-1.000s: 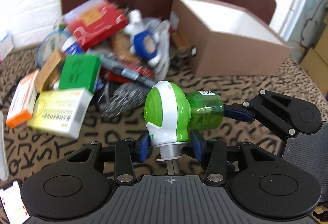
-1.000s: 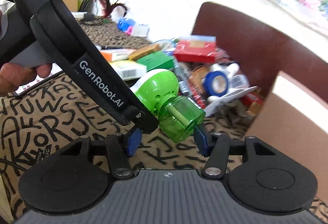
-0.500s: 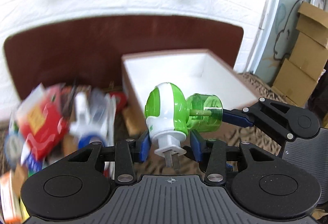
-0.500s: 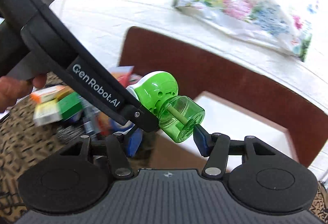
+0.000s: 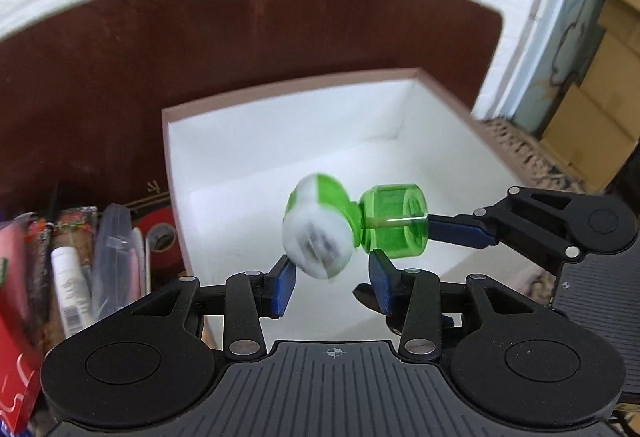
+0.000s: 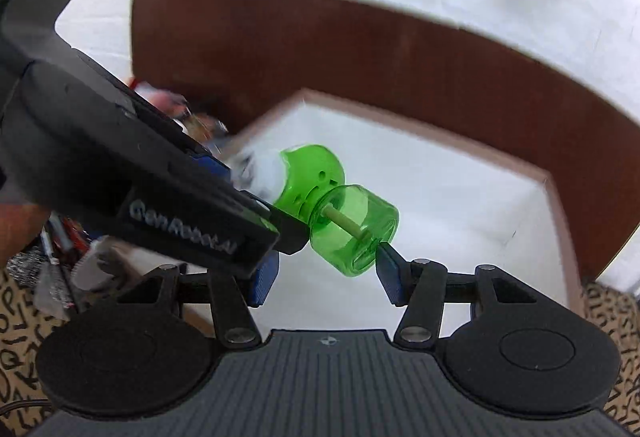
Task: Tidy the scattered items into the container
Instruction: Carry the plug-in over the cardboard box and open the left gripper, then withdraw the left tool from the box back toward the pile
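A green and white plug-in repellent device [image 5: 320,233] with a clear green bottle [image 5: 394,221] hangs over the open white-lined brown box [image 5: 440,141]. It is blurred and tipped, plug end toward me. My left gripper [image 5: 332,279] is open, its blue pads apart just below the device. My right gripper [image 6: 324,277] is open around the green bottle [image 6: 352,229]; one of its fingers [image 5: 460,233] touches the bottle's end in the left wrist view. The box also shows in the right wrist view [image 6: 460,189].
A pile of loose items [image 5: 76,261] lies left of the box: a red packet, tubes, plastic bags, tape. A dark brown headboard [image 5: 240,37] stands behind the box. Cardboard boxes [image 5: 600,85] stand at far right. Patterned cloth [image 6: 608,309] covers the surface.
Both grippers carried the device from the pile to above the box. The left gripper's jaws have opened off the plug, and the device has tipped and dropped slightly.
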